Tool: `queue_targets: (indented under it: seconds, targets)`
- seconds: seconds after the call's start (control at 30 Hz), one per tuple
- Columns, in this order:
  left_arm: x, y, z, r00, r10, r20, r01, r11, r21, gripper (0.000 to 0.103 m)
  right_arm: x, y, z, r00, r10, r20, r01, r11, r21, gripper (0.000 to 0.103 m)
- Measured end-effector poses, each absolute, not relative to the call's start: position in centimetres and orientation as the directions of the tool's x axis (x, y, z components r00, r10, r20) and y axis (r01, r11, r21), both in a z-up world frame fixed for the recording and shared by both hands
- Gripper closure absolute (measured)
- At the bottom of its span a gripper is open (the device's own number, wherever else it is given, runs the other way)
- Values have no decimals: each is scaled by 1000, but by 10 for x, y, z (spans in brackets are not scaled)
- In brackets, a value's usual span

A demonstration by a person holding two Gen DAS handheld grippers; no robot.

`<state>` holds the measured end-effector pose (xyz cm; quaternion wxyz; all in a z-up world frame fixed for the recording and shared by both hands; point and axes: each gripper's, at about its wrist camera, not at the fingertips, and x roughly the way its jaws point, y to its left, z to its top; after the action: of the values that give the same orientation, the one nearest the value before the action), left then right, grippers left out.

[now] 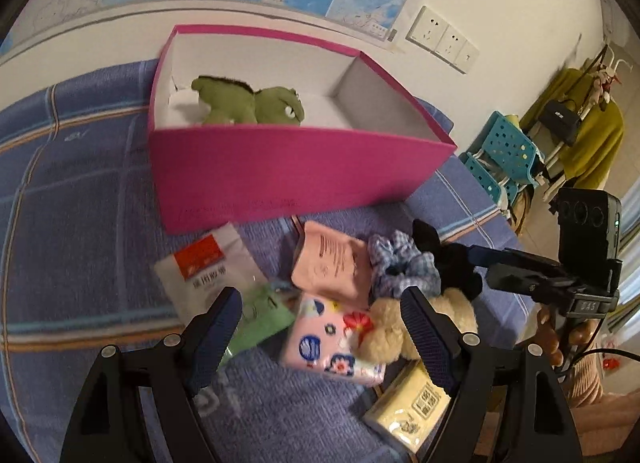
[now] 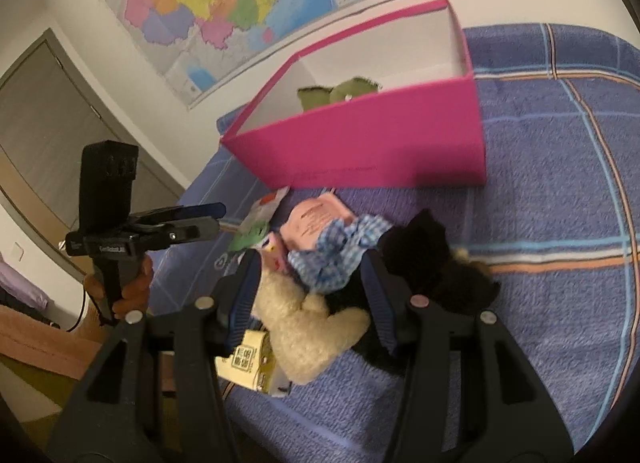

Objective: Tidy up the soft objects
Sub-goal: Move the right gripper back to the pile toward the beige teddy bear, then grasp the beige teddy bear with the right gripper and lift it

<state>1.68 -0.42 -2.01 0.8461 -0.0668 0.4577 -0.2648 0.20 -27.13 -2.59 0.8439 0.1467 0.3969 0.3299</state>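
Left wrist view: left gripper poised over the heap of soft things on the blue plaid bedcover, jaws standing wide apart with nothing pressed between the pads. Directly between the jaws, the floral tissue pack; at 9 o'clock of it a green pouch and a white packet with a red label; at 12 o'clock a pink packet; at 1 o'clock a blue gingham scrunchie and a black fuzzy scrunchie; at 3 o'clock a cream plush scrunchie; at 5 o'clock a yellow tissue pack. Farther off at 12 o'clock, the pink box, open-topped, with a green plush toy lying inside. Right wrist view: right gripper low over the same heap, jaws parted, straddling the cream plush scrunchie and the gingham one without clamping either; black scrunchie at 3 o'clock, just outside the right finger. Pink box at 12 o'clock.
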Motion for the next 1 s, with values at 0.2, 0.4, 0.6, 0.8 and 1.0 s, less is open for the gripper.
queue_targets:
  seconds: [0.2, 0.4, 0.6, 0.8, 1.0]
  targets:
    - [5, -16, -27, 399, -554, -731, 434, 816, -381, 20, -8, -262, -39, 439, 655, -615, -425, 755, 500, 49]
    - [-5, -44, -31, 340, -599, -725, 527, 760, -381, 20, -22, -261, -46, 431, 625, -651, -406, 778, 479, 49]
    - [-4, -64, -40, 283, -613, -738, 571, 725, -384, 20, -31, -253, -56, 401, 617, -677, -398, 783, 477, 45]
    - [-4, -79, -45, 254, -616, -746, 598, 706, -379, 20, -27, -242, -69, 395, 606, -690, -383, 792, 475, 58]
    - [-6, -76, -43, 231, -655, -719, 601, 677, -424, 24, -33, -251, -60, 423, 634, -648, -388, 773, 503, 65]
